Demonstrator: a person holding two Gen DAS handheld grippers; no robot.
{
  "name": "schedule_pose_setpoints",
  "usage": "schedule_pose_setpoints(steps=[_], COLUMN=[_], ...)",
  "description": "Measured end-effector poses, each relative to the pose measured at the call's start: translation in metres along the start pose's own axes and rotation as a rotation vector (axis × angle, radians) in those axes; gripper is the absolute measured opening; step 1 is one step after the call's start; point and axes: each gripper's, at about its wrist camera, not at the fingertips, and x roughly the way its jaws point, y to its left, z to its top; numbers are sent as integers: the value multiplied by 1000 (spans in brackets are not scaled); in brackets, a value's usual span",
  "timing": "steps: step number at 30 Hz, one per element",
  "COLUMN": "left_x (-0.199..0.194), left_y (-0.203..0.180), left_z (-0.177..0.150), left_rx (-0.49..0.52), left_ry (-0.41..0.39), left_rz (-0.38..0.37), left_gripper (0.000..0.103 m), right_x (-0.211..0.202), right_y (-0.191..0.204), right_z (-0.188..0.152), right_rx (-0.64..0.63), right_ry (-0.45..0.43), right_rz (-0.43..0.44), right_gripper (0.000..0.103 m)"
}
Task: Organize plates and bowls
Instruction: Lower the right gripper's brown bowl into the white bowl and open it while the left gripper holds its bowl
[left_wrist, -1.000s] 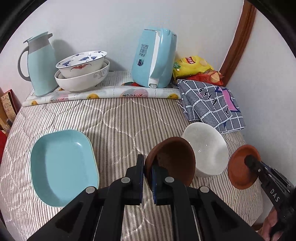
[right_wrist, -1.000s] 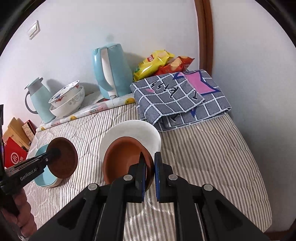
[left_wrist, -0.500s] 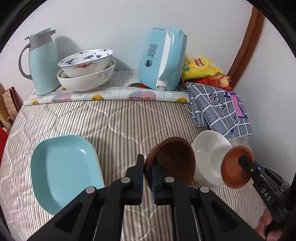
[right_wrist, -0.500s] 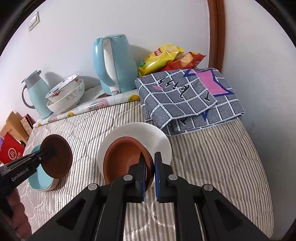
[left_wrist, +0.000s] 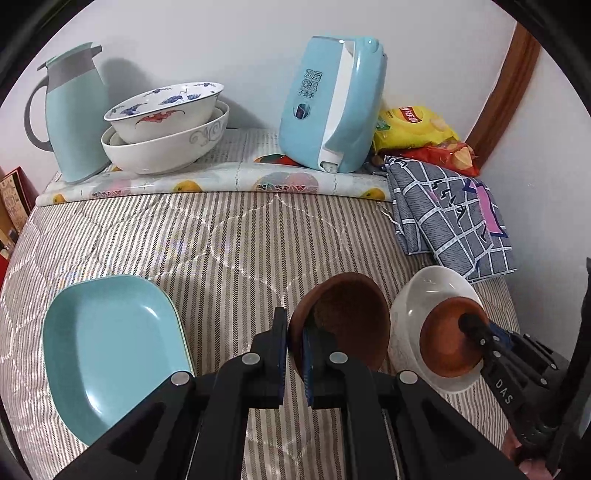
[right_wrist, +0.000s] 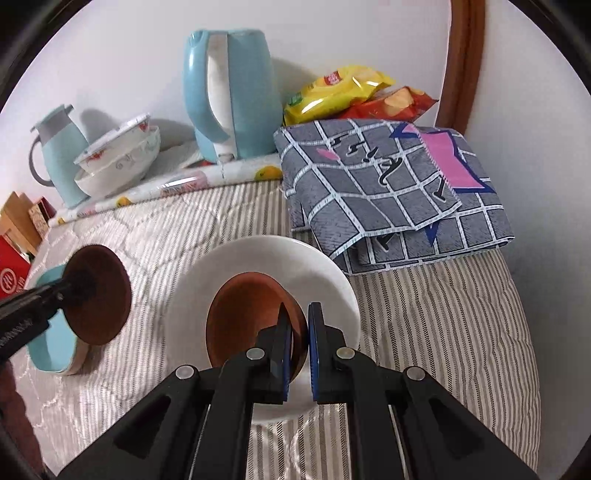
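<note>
The left gripper (left_wrist: 294, 341) is clamped on a brown bowl (left_wrist: 347, 317) held above the striped quilt (left_wrist: 221, 251); the right gripper (right_wrist: 299, 343) grips another brown bowl (right_wrist: 247, 314) inside the white bowl (right_wrist: 258, 258)

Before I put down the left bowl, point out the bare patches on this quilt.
Widest bare stretch: mid-quilt between the teal dish, the fruit-print roll and the white bowl. Another strip lies right of the white bowl, below the checked cloth. The back edge, with kettle and stacked bowls, is crowded.
</note>
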Motion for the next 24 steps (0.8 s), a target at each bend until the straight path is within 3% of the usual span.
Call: schedule_pose_setpoints(steps=[13,24], left_x=[6,5], left_y=[8,12], left_z=[10,11], left_rx=[-18,-24], left_ry=[-7,-7], left_rz=[0,-12], left_gripper=[8,8], right_x=[24,39], right_y=[3,10], right_z=[2,7], right_rx=[-17,-53], right_ry=[66,123], right_rz=[21,-18], right_gripper=[9,11])
